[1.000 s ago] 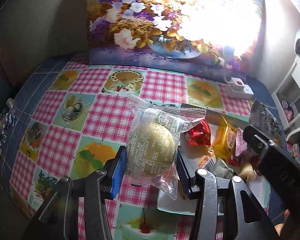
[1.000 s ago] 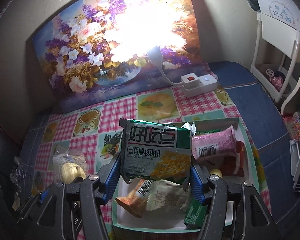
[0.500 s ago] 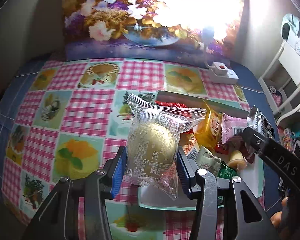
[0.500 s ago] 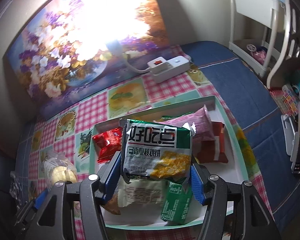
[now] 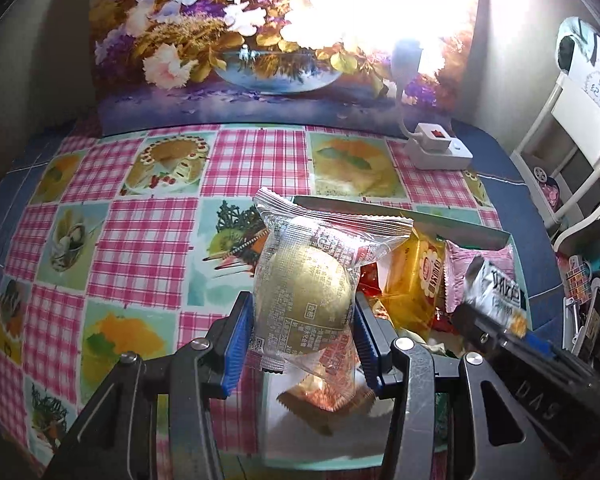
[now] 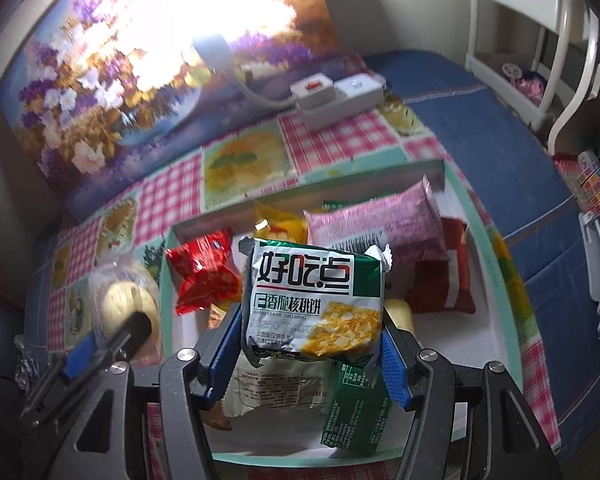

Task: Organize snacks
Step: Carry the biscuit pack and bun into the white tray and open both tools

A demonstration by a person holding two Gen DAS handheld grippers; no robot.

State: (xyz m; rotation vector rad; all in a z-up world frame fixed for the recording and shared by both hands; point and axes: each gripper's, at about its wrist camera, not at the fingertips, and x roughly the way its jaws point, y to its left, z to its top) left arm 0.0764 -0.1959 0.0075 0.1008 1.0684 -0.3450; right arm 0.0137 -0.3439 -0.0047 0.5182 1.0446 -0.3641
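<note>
Green cracker pack [image 6: 314, 300] was pinched upright in my right claw [image 6: 312, 344], tray [image 6: 496, 320] right below at 6 o'clock; left claw [image 5: 300, 332] gripped the clear-wrapped cake [image 5: 304, 292] over the tray's left rim.

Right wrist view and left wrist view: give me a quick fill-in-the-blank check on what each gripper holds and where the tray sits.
1. The left gripper is shut on a clear packet holding a round ____ pastry.
2. The right gripper grips a packet coloured white and ____.
3. Both packets hang above the ____ of snacks.

Missing words: golden; green; tray
</note>
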